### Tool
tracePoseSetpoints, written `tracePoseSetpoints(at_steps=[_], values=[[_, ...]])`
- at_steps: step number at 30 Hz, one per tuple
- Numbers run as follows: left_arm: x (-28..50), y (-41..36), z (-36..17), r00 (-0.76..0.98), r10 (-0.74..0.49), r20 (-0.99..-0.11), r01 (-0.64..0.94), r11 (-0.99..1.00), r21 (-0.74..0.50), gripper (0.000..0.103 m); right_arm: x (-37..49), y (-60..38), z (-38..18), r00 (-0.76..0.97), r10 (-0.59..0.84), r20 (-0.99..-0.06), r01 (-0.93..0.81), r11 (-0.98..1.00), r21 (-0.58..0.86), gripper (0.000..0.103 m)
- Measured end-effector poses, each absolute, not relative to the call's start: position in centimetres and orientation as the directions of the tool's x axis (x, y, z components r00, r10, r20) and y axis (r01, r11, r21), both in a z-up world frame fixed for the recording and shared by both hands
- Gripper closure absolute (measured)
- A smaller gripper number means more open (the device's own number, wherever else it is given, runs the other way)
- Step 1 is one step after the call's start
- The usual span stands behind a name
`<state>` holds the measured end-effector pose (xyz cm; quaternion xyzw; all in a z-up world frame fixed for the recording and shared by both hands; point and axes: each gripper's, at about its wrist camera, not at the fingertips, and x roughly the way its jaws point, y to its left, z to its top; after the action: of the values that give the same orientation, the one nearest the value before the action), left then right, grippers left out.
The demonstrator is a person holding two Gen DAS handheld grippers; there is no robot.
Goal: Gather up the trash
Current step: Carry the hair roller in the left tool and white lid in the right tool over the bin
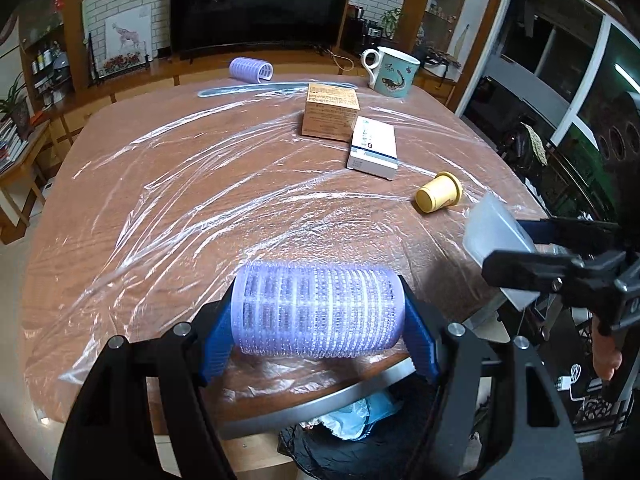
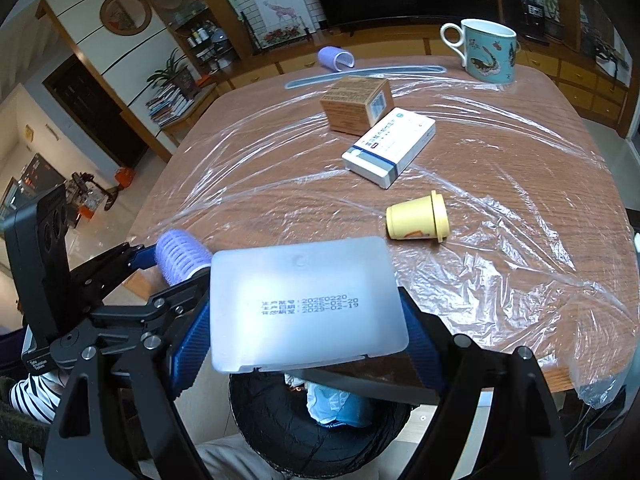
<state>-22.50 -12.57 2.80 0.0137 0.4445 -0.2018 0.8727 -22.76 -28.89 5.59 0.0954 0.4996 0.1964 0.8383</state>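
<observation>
My left gripper [image 1: 318, 320] is shut on a purple hair roller [image 1: 316, 310], held crosswise above the table's near edge; the roller also shows in the right wrist view [image 2: 180, 254]. My right gripper [image 2: 306, 320] is shut on a frosted white plastic box [image 2: 306, 304] with a printed date, held over the black-lined trash bin [image 2: 320, 436]. The same box shows in the left wrist view [image 1: 498, 240], and the bin [image 1: 352, 436] sits below the table edge there. On the table lie a yellow cup [image 2: 418, 220], a white medicine box [image 2: 390, 144], a brown carton [image 2: 356, 104] and a second purple roller [image 2: 336, 58].
The wooden table [image 2: 248, 200] is covered with wrinkled clear plastic film. A teal mug [image 2: 486, 50] stands at the far right, and a long blue shoehorn-like strip [image 2: 360, 74] lies at the far edge. The bin holds blue and white wrappers [image 2: 340, 404].
</observation>
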Motion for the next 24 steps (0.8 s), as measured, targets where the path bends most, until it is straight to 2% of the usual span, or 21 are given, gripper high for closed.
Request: tracePoseSetpoints(at_steps=[10, 24], values=[[-25.2, -14.7, 3.5, 0.555, -0.288, -0.781, 0.309, 0.942, -0.128, 0.031, -25.7, -30.0, 5.6, 0.366, 0.498, -0.786, -0.318, 0.861, 0.398, 0.02], [-29.5, -14.8, 2.9, 0.55, -0.234, -0.802, 0.254, 0.961, -0.106, 0.031, -29.3, -30.7, 5.2, 0.332, 0.514, -0.791, -0.363, 0.844, 0.395, 0.02]])
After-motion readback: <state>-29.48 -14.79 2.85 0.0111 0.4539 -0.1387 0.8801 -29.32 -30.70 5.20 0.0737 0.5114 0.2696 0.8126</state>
